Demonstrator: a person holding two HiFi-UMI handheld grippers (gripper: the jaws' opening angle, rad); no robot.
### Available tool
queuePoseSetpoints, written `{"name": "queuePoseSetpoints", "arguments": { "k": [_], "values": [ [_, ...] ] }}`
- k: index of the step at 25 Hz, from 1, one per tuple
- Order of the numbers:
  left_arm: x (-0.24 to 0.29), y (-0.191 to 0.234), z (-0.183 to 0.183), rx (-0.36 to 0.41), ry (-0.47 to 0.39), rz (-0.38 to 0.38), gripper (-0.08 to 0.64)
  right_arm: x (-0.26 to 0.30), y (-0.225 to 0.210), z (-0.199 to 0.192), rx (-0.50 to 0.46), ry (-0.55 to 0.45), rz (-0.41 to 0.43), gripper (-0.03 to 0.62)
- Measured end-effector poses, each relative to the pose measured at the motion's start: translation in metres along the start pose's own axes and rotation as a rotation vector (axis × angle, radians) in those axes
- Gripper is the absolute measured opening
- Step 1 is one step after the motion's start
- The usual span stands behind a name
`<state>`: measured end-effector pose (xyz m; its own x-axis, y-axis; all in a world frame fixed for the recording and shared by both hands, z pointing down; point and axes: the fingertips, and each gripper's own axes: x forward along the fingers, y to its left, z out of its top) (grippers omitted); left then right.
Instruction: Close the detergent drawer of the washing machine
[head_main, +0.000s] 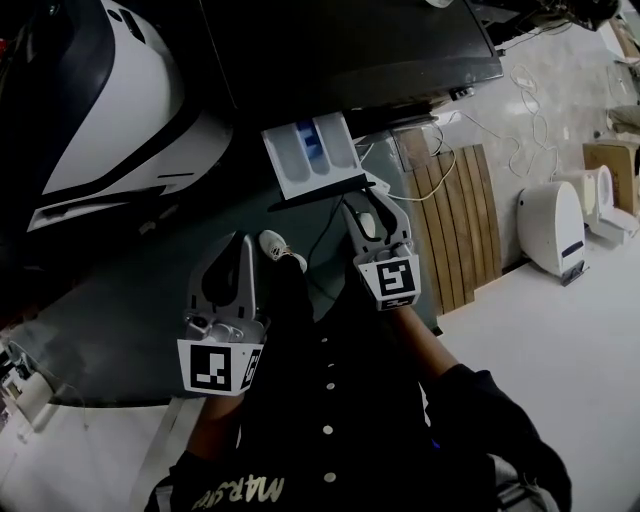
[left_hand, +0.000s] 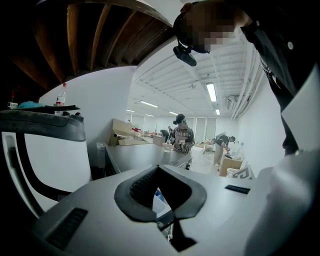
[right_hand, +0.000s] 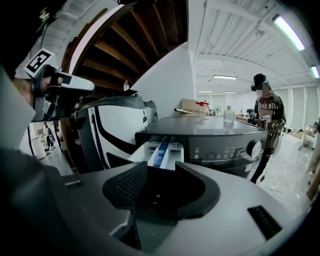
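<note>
Hovering just short of the pulled-out detergent drawer (head_main: 310, 152), the right claw (head_main: 368, 208) holds its jaws apart with nothing between them. The drawer sticks out from the front of the dark washing machine (head_main: 350, 45), left of the control panel (right_hand: 225, 150), with its white compartments and a blue insert showing. The left claw (head_main: 238, 245) hangs nearer the person, apart from the drawer, tips together and empty.

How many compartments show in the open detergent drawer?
3 in the detergent drawer: a blue compartment in the middle, one white compartment left of it, another right of it; others may be hidden inside.
</note>
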<state>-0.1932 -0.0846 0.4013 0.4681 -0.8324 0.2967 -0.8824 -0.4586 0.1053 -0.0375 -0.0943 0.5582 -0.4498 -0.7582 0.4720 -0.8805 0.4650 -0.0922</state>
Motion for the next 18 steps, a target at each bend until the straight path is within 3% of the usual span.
{"name": "queuePoseSetpoints", "arguments": {
  "k": [8,14,18],
  "values": [
    [0.002,-0.005,-0.016,-0.02,0.034,-0.018,0.002,0.008,-0.001,-0.039,0.06,0.067,-0.051,0.172],
    [-0.001,-0.005,-0.022,-0.032,0.045,-0.02,0.002,0.012,-0.002,-0.045,0.083,0.082,-0.075,0.172],
    [-0.004,-0.004,-0.022,-0.03,0.037,-0.016,0.002,0.019,-0.006,-0.048,0.148,0.092,-0.094,0.178]
  ]
}}
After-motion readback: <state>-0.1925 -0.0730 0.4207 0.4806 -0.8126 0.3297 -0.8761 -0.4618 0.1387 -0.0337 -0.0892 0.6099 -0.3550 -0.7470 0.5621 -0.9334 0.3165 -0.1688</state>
